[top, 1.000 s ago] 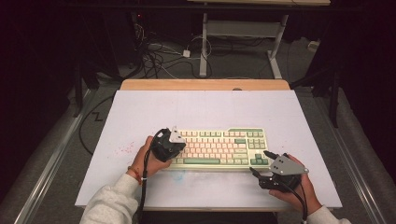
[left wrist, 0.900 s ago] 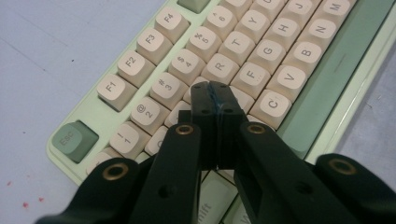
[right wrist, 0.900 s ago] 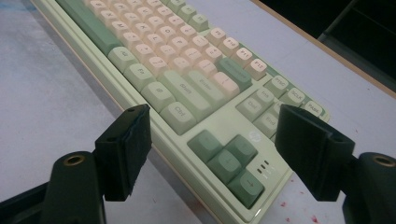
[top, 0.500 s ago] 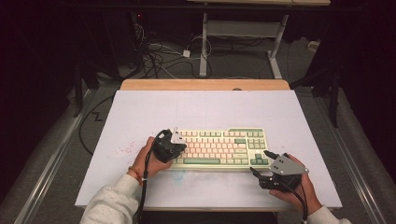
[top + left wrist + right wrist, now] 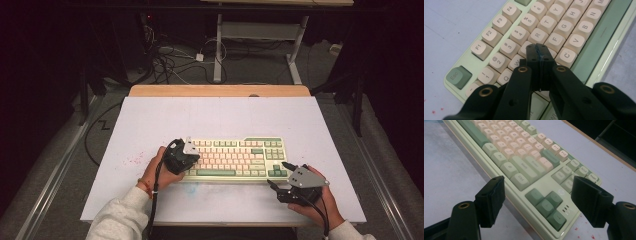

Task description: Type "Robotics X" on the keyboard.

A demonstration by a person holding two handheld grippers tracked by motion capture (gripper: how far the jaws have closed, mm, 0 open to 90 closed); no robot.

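A pale green keyboard (image 5: 235,157) with cream and green keys lies on the white table top (image 5: 220,117), towards its front. My left gripper (image 5: 195,159) is shut with nothing between its jaws. In the left gripper view its tips (image 5: 538,48) hover over the keyboard (image 5: 564,27) just left of the R and F keys; I cannot tell whether they touch a key. My right gripper (image 5: 279,175) is open at the keyboard's front right corner. In the right gripper view its jaws (image 5: 539,185) stand wide on either side of the green arrow keys (image 5: 546,203), clear of the keyboard (image 5: 511,152).
Red specks (image 5: 132,160) mark the table top left of the keyboard. A wooden strip (image 5: 220,91) runs along the table's far edge. Cables (image 5: 170,62) and the legs of another desk (image 5: 218,45) are on the floor beyond. The table's front edge lies just below both hands.
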